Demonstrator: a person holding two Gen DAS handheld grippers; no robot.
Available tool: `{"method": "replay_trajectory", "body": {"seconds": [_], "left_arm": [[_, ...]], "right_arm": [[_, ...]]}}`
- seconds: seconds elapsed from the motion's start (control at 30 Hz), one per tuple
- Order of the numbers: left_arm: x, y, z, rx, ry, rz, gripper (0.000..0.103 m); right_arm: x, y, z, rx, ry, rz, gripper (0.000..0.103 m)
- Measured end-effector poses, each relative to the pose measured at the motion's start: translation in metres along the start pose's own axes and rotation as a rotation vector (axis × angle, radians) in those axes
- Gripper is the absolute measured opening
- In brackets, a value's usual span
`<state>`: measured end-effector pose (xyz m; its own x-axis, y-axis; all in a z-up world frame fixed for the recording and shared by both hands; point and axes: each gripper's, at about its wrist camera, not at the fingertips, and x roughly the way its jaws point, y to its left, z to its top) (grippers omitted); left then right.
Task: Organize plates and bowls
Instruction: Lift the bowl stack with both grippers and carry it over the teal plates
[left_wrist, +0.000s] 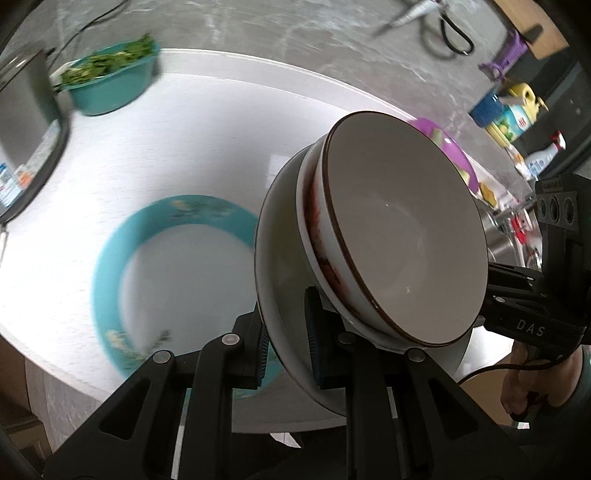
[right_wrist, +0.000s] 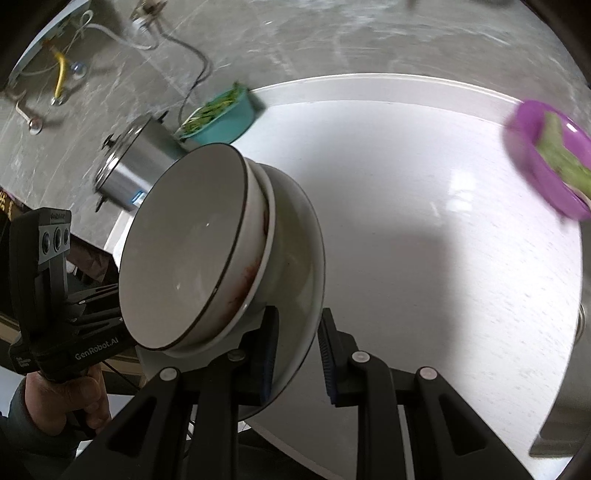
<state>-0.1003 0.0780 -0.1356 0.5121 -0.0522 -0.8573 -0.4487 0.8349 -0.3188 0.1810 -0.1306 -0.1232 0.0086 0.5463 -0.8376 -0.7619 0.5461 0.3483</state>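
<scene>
Both grippers carry a tilted stack above the round white table (right_wrist: 424, 192). The stack is a dark-rimmed bowl (left_wrist: 406, 229) on a red-stained white bowl (left_wrist: 309, 221), both nested in a white deep plate (left_wrist: 280, 273). My left gripper (left_wrist: 288, 347) is shut on the plate's near rim, one blue pad on each face. In the right wrist view, the bowl (right_wrist: 184, 251) and plate (right_wrist: 295, 236) lean left, and my right gripper (right_wrist: 297, 354) is shut on the opposite rim. A teal-rimmed plate (left_wrist: 110, 266) lies on the table below the stack.
A teal bowl of greens (left_wrist: 110, 85) and a steel pot (right_wrist: 129, 166) stand at the table's far left edge. A purple plate with food (right_wrist: 546, 158) sits at the right edge. Bottles (left_wrist: 517, 114) and cables lie on the grey floor beyond. A hand (right_wrist: 62, 398) grips the left handle.
</scene>
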Motion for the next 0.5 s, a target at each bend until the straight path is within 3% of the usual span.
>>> {"method": "replay_trajectory", "body": {"seconds": [0.23, 0.5], "left_arm": [[-0.030, 0.066, 0.002, -0.034, -0.015, 0.022, 0.016], [-0.028, 0.096, 0.000, -0.053, -0.006, 0.027, 0.016]], "right_arm": [[0.028, 0.043, 0.015, -0.043, 0.027, 0.024, 0.024], [0.051, 0.072, 0.023, -0.067, 0.049, 0.026, 0.024]]}}
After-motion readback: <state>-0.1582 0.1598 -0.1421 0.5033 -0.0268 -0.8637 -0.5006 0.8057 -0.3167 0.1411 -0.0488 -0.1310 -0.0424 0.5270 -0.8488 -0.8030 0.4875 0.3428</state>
